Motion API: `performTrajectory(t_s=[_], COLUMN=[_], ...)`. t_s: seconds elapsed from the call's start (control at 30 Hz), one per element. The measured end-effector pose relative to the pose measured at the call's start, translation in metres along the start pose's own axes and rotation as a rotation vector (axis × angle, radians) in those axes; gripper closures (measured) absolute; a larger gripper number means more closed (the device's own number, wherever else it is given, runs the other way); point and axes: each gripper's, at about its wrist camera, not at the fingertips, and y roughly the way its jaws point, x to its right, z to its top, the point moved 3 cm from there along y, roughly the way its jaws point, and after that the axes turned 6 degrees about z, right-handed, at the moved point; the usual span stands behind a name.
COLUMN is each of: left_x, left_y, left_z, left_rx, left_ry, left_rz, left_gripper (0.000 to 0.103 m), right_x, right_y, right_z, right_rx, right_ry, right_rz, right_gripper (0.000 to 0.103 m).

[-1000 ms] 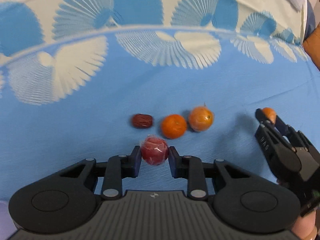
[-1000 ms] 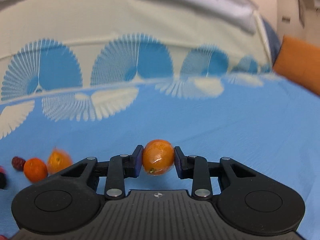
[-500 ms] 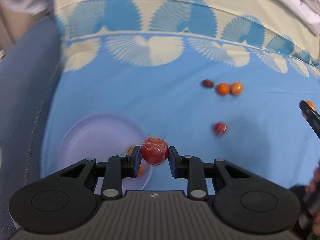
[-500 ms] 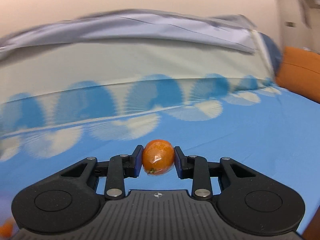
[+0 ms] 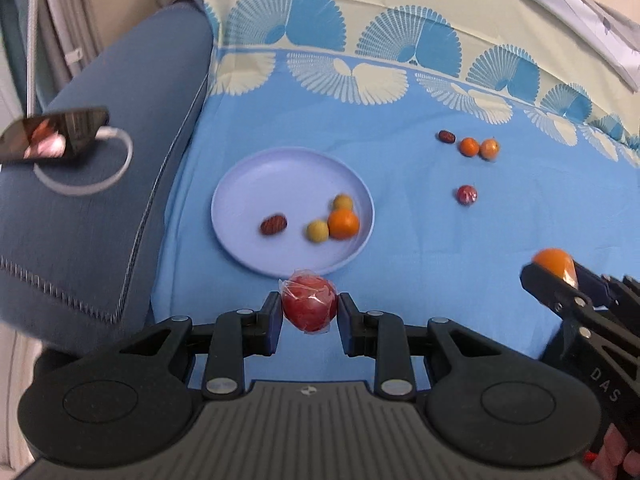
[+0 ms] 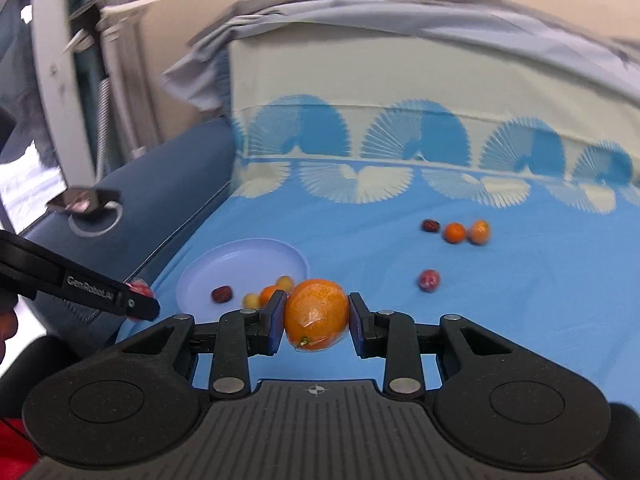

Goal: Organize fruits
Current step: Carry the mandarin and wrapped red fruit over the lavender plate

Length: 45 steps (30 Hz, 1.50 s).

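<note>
Fruits are partly sorted: we count four on the lilac plate (image 5: pixel 240 184), a date (image 5: pixel 273 224), two yellow ones and an orange. Four lie loose on the blue cloth (image 5: pixel 400 128), well apart from the plate. Our left gripper (image 5: pixel 309 309) is clamped on a wrapped red fruit (image 5: pixel 309 306) at the plate's near rim. Our right gripper (image 6: pixel 317 314) grips a wrapped orange (image 6: pixel 317 312), its long axis tilted, stem end down.
</note>
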Motion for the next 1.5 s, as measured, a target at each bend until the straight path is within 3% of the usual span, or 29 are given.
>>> performTrajectory(t_s=[0.5,0.7,0.93,1.5], left_x=[-0.021,-0.019,-0.015,-0.021], left_y=[-0.016,-0.012,-0.021,-0.009], left_z=[-0.002,0.013,0.031,0.036], left_rx=[0.079,0.067,0.115,0.084], left_ry=[-0.044,-0.023,-0.02,-0.024], left_rz=[-0.052,-0.07,-0.077,-0.062], left_gripper=[0.071,0.071,0.071,0.071], right_x=[-0.029,-0.026,-0.022,-0.022], right_y=[-0.004,-0.004,-0.009,0.002], right_z=[0.005,0.02,0.021,0.017], right_rx=[-0.011,0.017,0.028,0.008], right_ry=[-0.11,-0.091,-0.07,-0.058], right_rz=[-0.044,-0.061,-0.071,-0.057], right_gripper=[0.069,0.069,0.069,0.069])
